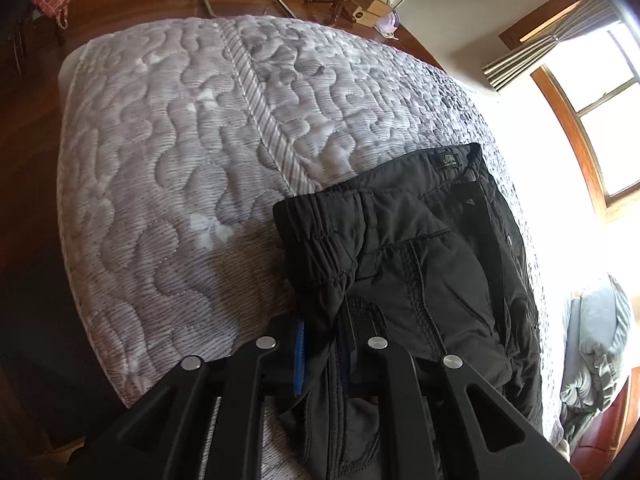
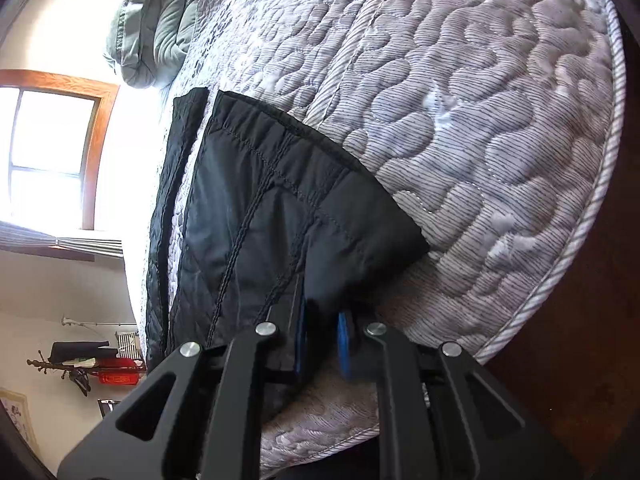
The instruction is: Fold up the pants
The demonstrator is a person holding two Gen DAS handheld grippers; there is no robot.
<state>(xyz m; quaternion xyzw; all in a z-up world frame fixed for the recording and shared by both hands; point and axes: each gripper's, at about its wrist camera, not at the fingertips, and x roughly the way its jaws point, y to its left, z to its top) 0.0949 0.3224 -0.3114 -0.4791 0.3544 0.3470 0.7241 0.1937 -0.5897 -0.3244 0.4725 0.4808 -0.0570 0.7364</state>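
Note:
Black pants [image 1: 420, 248] lie on the grey quilted bed [image 1: 180, 160], waistband end toward the far side in the left wrist view. My left gripper [image 1: 324, 344] is shut on a bunch of the elastic waistband cloth, which hangs gathered between its blue-padded fingers. In the right wrist view the pants' leg end [image 2: 280, 208] shows its stitched hem, and my right gripper [image 2: 322, 336] is shut on a corner of that black cloth, lifted a little off the bed [image 2: 480, 120]. A second strip of the pants [image 2: 176, 216] lies beside it.
A grey-green pillow [image 2: 156, 24] sits at the bed's head, also seen as a pillow [image 1: 596, 344] in the left view. A bright window [image 1: 600, 92] is beside the bed. Dark wooden floor [image 1: 24, 160] surrounds the bed; a coat rack [image 2: 80, 368] with items stands against the wall.

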